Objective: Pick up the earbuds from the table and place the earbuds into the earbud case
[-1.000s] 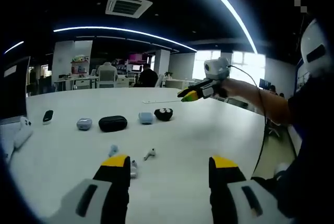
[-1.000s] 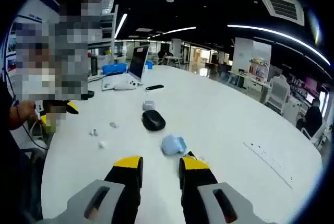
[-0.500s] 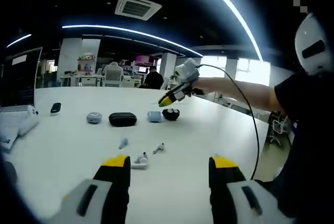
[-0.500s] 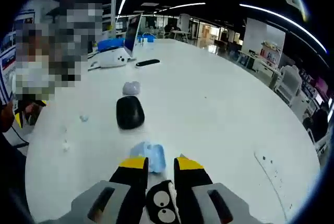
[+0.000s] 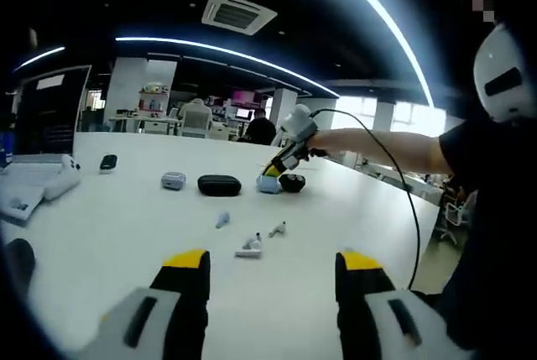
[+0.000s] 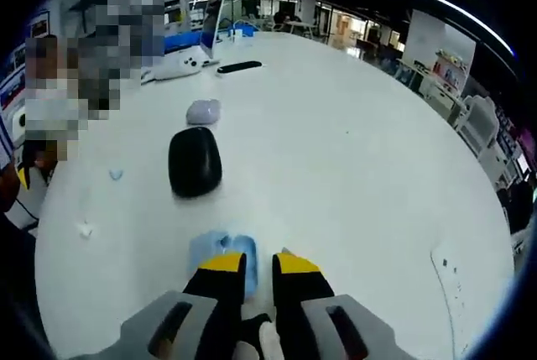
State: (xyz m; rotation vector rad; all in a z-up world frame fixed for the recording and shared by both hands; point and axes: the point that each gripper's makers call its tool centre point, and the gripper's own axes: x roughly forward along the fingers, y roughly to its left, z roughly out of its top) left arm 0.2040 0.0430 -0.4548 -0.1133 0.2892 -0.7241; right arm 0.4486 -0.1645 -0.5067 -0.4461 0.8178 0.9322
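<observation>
In the left gripper view, the left hand-held gripper (image 5: 273, 269) rises from the bottom of the frame with its yellow-tipped jaws spread wide and nothing between them, hovering over the broad white surface (image 5: 126, 234). Just above the jaws, in the lower centre, lie the loose white earbuds: one pair-like cluster (image 5: 249, 247), another single white earbud (image 5: 278, 228) a little to its right, and a pale blue earbud (image 5: 221, 220) to the upper left of them. Further back, in the middle of the frame, stands a row of cases: a small grey-blue earbud case (image 5: 174, 180), a black oval earbud case (image 5: 219, 185), a light blue earbud case (image 5: 269, 184) and a black round earbud case (image 5: 292, 182). The right hand-held gripper (image 5: 275, 167) reaches in from the right on a bare arm, its tips down at the light blue and black round cases

In the right gripper view, the right hand-held gripper (image 6: 258, 261) has its jaws nearly together at the bottom centre; something dark and white sits low between them, but whether they grip it cannot be told. The light blue case (image 6: 216, 247) lies just left of the tips, the black oval case (image 6: 195, 161) above it, the grey-blue case (image 6: 203, 111) beyond. A white game controller (image 6: 183, 65) and a laptop (image 6: 213, 9) sit at the upper left
</observation>
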